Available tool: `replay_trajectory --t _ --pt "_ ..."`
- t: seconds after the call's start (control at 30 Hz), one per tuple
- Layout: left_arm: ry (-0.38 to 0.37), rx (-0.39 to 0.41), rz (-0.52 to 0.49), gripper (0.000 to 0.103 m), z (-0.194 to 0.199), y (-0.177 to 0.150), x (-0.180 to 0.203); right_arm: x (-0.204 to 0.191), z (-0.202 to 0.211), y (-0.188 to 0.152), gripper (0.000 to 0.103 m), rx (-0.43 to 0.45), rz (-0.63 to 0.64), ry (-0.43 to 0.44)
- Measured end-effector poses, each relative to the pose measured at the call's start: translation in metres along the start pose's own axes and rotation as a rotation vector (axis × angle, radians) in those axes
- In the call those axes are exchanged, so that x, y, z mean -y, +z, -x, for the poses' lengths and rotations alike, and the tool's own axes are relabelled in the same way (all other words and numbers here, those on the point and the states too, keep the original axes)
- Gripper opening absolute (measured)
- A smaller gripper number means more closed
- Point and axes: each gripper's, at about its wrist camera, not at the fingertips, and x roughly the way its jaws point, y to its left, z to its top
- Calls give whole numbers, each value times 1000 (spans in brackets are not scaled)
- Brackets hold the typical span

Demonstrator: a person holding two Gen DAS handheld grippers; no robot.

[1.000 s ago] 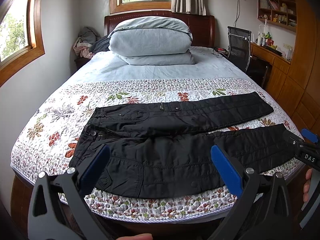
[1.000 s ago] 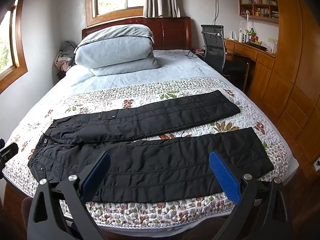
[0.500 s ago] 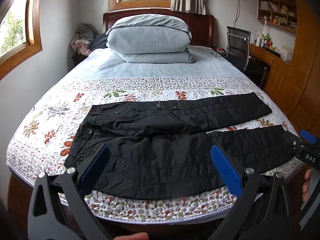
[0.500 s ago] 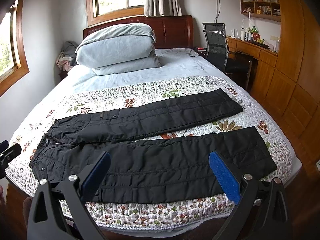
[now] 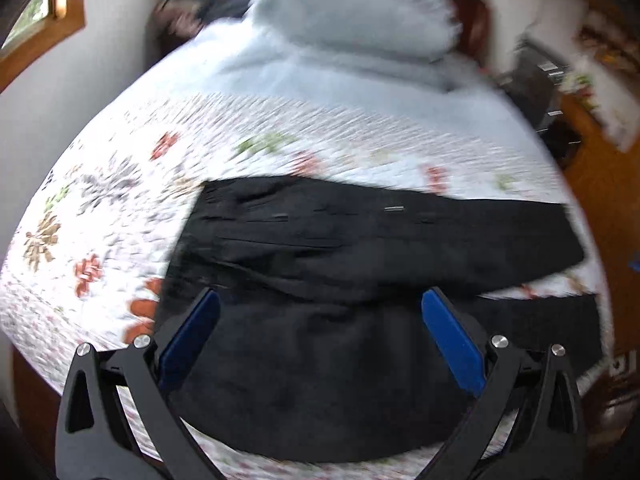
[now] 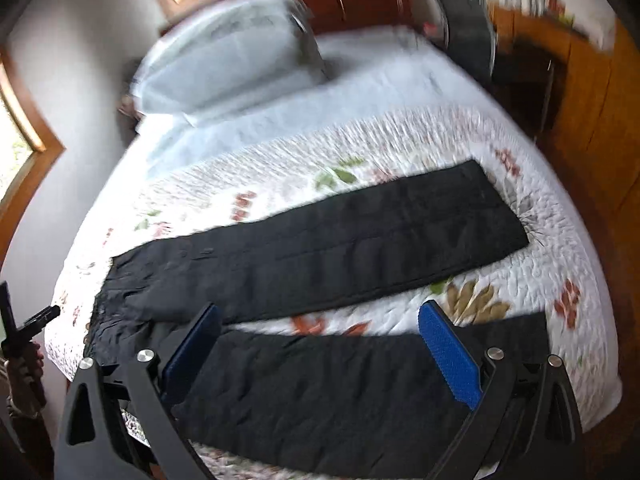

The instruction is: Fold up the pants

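Black pants (image 5: 328,264) lie flat across the floral quilt, waist to the left, both legs spread apart to the right. In the left wrist view my left gripper (image 5: 318,336) is open, its blue pads over the waist and seat part near the bed's front edge. In the right wrist view the pants (image 6: 340,240) show both legs, and my right gripper (image 6: 320,348) is open over the near leg (image 6: 320,392). Both views are motion-blurred. The left gripper (image 6: 28,326) also shows at the far left of the right wrist view.
The floral quilt (image 6: 400,148) covers the near half of the bed. Stacked grey-blue pillows (image 5: 352,24) lie at the headboard. A black chair (image 6: 468,12) and a wooden desk (image 6: 580,80) stand to the right. A wall and window frame (image 5: 40,40) are at left.
Both grippers have moved forward and down toward the pants and tilted; the pants now fill more of each view. Both stay open. The pants have not moved.
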Motion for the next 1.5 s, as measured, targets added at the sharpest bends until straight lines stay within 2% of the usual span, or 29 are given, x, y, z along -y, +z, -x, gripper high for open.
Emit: replay_trajectory --t 0.07,0.1,0.17,0.23,0.3,0.4,0.5,0.57,0.67,0.77,0.9,0.93,0.97,1.0,1.03,1.07,1.1,1.13,1.17,1.23,1.27,1.37,1.43,1.5 --pt "44 -78 11 100 -39 31 -30 34 -37 38 100 -67 -29 -56" --pt "90 -135 15 100 -64 47 -47 55 -62 60 100 -107 -26 -103" --pt "104 -222 27 100 -101 66 -74 90 -108 92 100 -177 -25 -184" --pt "114 -321 55 100 -141 81 -101 118 -140 111 100 -220 -39 -209" --pt "114 -365 108 100 -165 89 -126 146 -173 132 100 -236 -64 -231" --pt "110 -412 240 100 -196 100 -168 172 -212 155 100 -260 -58 -273" --pt "130 -462 296 100 -221 104 -195 194 -245 170 100 -295 -60 -272" --pt "126 -476 309 100 -232 106 -203 205 -260 175 100 -312 -63 -260" --pt "58 -502 315 100 -247 109 -205 211 -281 176 100 -331 -47 -249" --pt "96 -521 247 100 -260 113 -197 210 -290 174 100 -337 -28 -265" --pt "98 -521 204 99 -252 125 -186 198 -289 167 100 -289 45 -308" --pt "91 -516 191 99 -251 127 -184 192 -289 165 96 -273 76 -318" --pt "85 -520 181 93 -251 129 -181 188 -288 163 92 -258 103 -324" --pt "70 -528 185 79 -252 131 -179 184 -285 160 89 -244 123 -331" --pt "44 -534 195 74 -254 129 -176 181 -283 158 79 -235 132 -335" --pt "32 -539 200 70 -254 129 -175 177 -279 156 65 -229 137 -334" --pt "36 -543 198 66 -254 129 -174 166 -273 153 57 -220 148 -332" --pt "34 -546 197 61 -254 129 -173 161 -270 152 41 -218 157 -313" --pt "18 -548 197 50 -257 128 -169 154 -266 150 30 -218 169 -304" --pt "29 -549 179 41 -260 126 -161 135 -257 147 22 -212 226 -316" --pt "31 -549 165 32 -262 128 -151 129 -255 145 19 -206 251 -329" --pt "62 -546 104 21 -256 131 -120 117 -237 142 17 -164 269 -311" --pt "79 -536 70 17 -253 131 -114 113 -220 144 17 -128 269 -287" --pt "90 -524 67 6 -249 130 -113 111 -206 148 16 -85 269 -261"
